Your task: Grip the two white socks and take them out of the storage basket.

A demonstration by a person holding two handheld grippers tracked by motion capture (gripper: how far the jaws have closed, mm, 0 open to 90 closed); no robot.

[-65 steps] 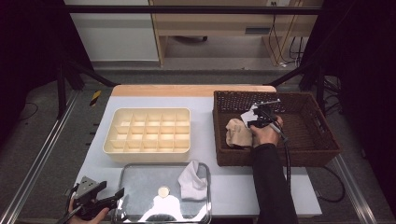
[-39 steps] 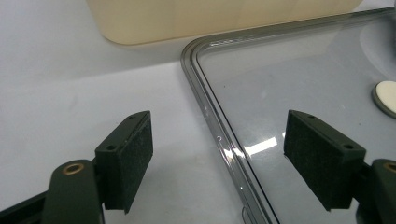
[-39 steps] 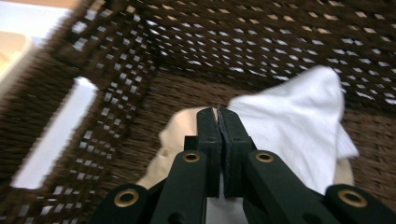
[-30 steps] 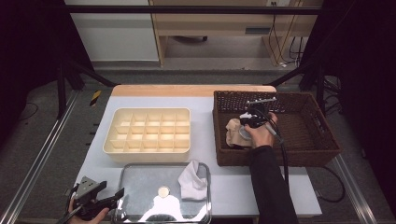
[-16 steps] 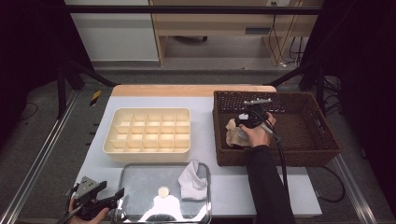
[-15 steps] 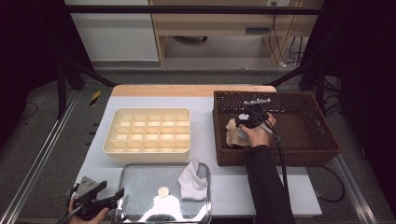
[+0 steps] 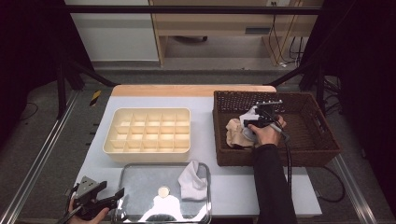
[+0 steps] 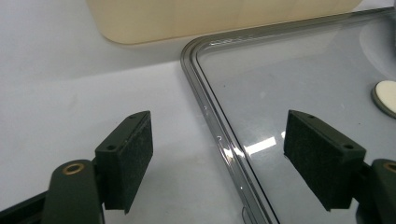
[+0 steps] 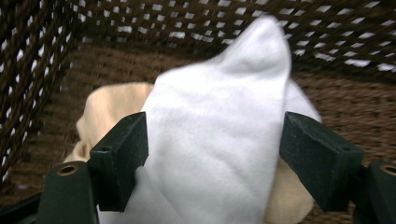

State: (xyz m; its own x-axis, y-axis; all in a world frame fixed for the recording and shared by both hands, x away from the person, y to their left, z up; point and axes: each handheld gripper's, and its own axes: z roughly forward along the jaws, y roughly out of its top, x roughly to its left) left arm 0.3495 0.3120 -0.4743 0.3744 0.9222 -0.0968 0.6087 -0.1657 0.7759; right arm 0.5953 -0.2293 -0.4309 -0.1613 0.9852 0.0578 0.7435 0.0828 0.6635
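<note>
White tabletop [image 7: 233, 186] work is judged barely begun: one white sock [image 7: 192, 181] lies on the tray [image 7: 140, 205] at 6 o'clock, while the right claw [image 9: 212, 140], just spread, straddles another sock [image 9: 219, 154], unpinched, in the basket [image 7: 322, 154] at 3 o'clock; the left claw [image 8: 217, 163] is spread.

On the table [image 7: 205, 100], the compartment tray [image 7: 148, 135] sits left of the wicker basket [image 7: 322, 149]. Before the compartment tray lies a flat tray [image 7: 140, 184] with a sock [image 7: 192, 181] on its right part. Two socks [image 7: 240, 130] lie in the basket's left half.
</note>
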